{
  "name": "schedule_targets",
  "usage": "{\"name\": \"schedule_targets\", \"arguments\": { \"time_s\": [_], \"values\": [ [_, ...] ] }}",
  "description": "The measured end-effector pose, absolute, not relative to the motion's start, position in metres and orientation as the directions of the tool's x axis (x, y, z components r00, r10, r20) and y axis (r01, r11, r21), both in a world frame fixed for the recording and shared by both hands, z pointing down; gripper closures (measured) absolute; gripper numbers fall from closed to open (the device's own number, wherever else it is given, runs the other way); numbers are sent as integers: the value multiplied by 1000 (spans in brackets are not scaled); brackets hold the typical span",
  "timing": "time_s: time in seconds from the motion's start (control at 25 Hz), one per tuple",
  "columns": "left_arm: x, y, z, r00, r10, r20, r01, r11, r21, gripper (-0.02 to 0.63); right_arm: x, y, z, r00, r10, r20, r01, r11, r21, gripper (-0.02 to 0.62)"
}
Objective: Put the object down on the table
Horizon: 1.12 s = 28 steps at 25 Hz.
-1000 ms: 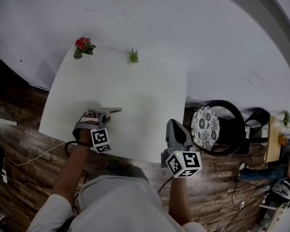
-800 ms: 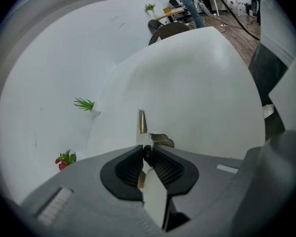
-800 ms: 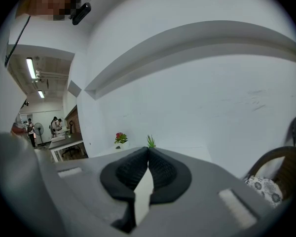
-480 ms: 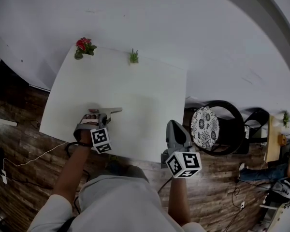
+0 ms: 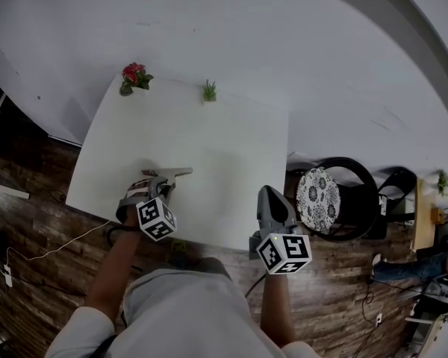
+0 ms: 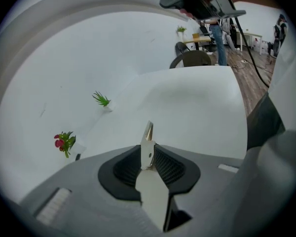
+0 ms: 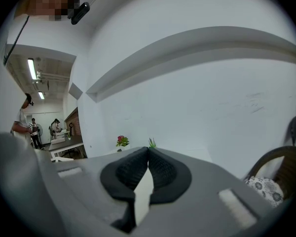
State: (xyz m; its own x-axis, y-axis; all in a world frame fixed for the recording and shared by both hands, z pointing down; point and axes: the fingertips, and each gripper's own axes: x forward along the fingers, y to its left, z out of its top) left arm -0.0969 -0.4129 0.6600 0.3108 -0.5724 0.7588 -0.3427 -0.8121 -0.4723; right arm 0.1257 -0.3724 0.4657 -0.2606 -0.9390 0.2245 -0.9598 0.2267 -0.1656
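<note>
Two claws in my sight. Left claw [image 6: 148, 154] pinches a thin silver metal strip [image 6: 148, 132] over the white square counter [image 5: 209, 140]; right claw [image 7: 148, 154] is pressed together and empty, hovering at the near edge.

Readable text: none anywhere, no word, brand or number comes through.
Left cube [image 5: 156, 220], on the left gripper [image 6: 147, 154]: over the near edge of the table [image 5: 209, 133], it shows black-and-white square marker patterns, with no letters or digits.
Right cube [image 5: 284, 253], on the right gripper [image 7: 148, 169]: just off the table's near right corner, same coded squares, nothing legible.
</note>
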Motion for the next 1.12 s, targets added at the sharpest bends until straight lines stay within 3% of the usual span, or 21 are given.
{"name": "schedule_targets", "arguments": {
  "time_s": [0.6, 1.12],
  "values": [
    [-124, -417, 554, 405, -742, 534, -698, -628, -343, 566, 112, -367, 438, -259, -955, 147, -959, 236, -155, 592],
    [-162, -417, 480, 389, -858, 335, -825, -486, -288, 597, 109, -369, 436, -255, -955, 149, -961, 234, -145, 592]
  ]
}}
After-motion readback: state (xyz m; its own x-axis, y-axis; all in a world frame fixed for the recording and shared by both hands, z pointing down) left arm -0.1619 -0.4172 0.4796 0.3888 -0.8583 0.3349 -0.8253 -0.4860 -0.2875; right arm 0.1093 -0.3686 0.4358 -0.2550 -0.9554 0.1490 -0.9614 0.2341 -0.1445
